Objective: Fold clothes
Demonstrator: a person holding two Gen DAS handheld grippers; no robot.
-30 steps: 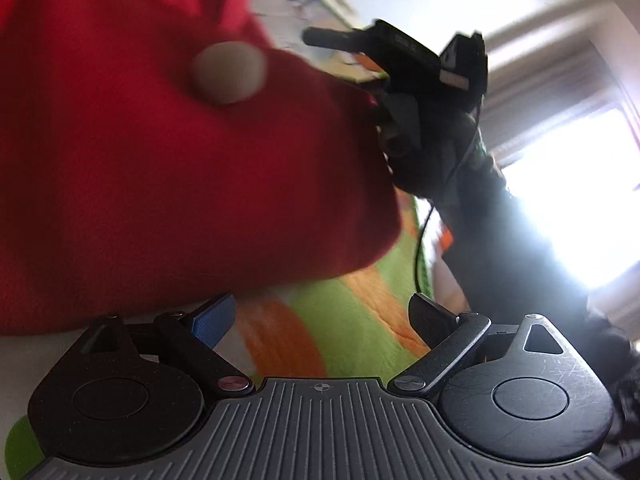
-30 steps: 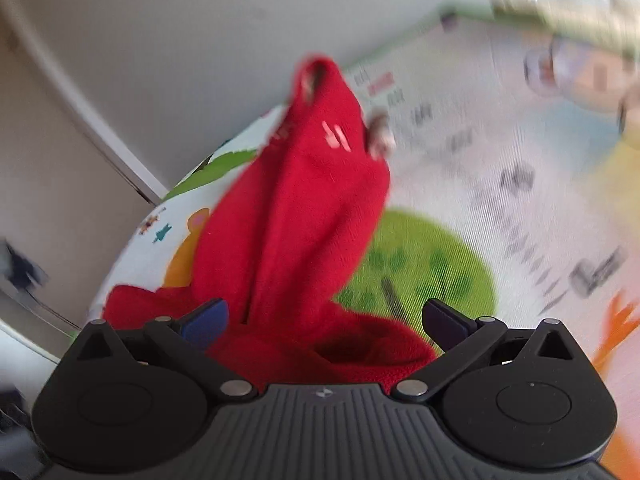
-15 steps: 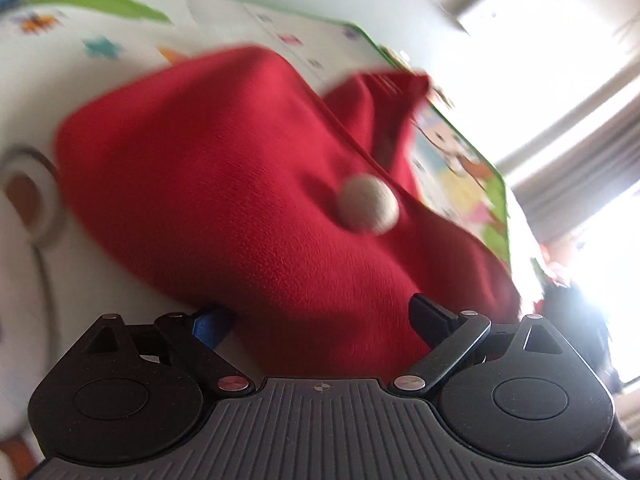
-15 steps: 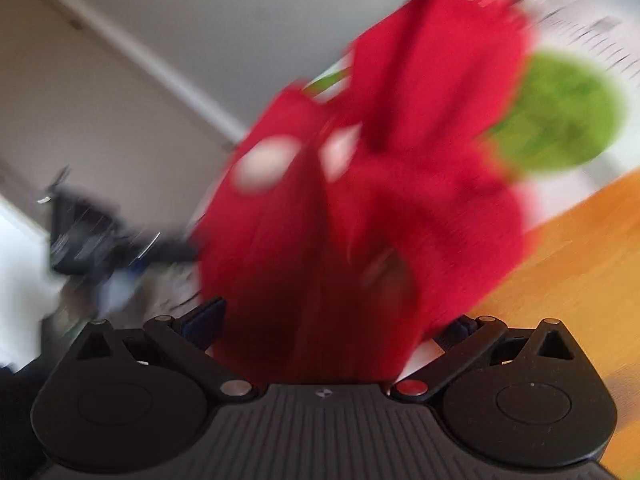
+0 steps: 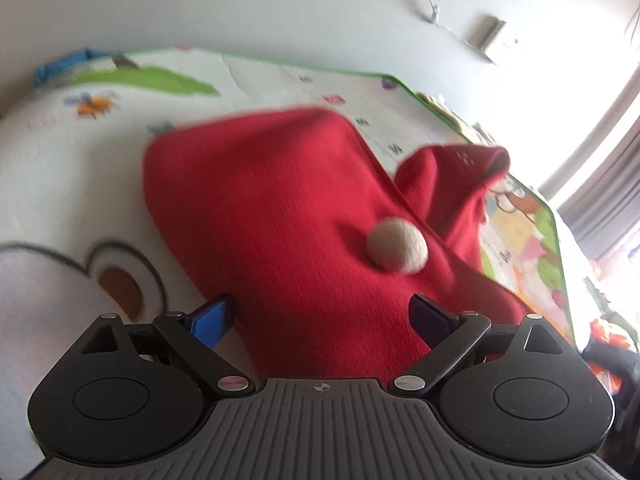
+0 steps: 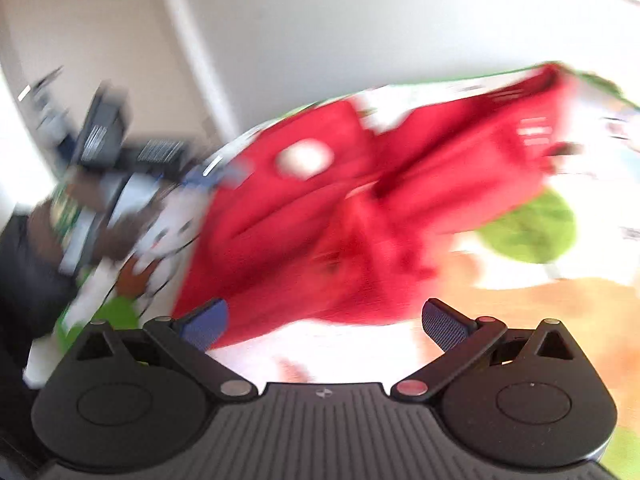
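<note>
A red fleece garment [image 5: 280, 220] with a beige pom-pom [image 5: 396, 250] lies on a colourful play mat [image 5: 80, 160], and one rumpled part [image 5: 452, 176] stands up at the far right. My left gripper [image 5: 322, 320] is open just above the garment's near edge; the cloth lies between and below the wide-apart fingers, untouched by the pads. The right wrist view is blurred. There the garment [image 6: 340, 208] and its pom-pom [image 6: 304, 158] spread beyond my right gripper [image 6: 324, 324], which is open over bare mat with nothing between its fingers.
The mat's green border [image 5: 440, 108] runs along a white wall with socket boxes [image 5: 490, 36]. A curtain [image 5: 608, 200] and a bright window are at the right. The dark body of the other hand-held tool [image 6: 104, 136] is smeared at the left of the right wrist view.
The garment, hanging close before the left camera a second ago, now lies spread on the mat. The right gripper has rolled and drawn back, so the cloth is past its fingertips.
</note>
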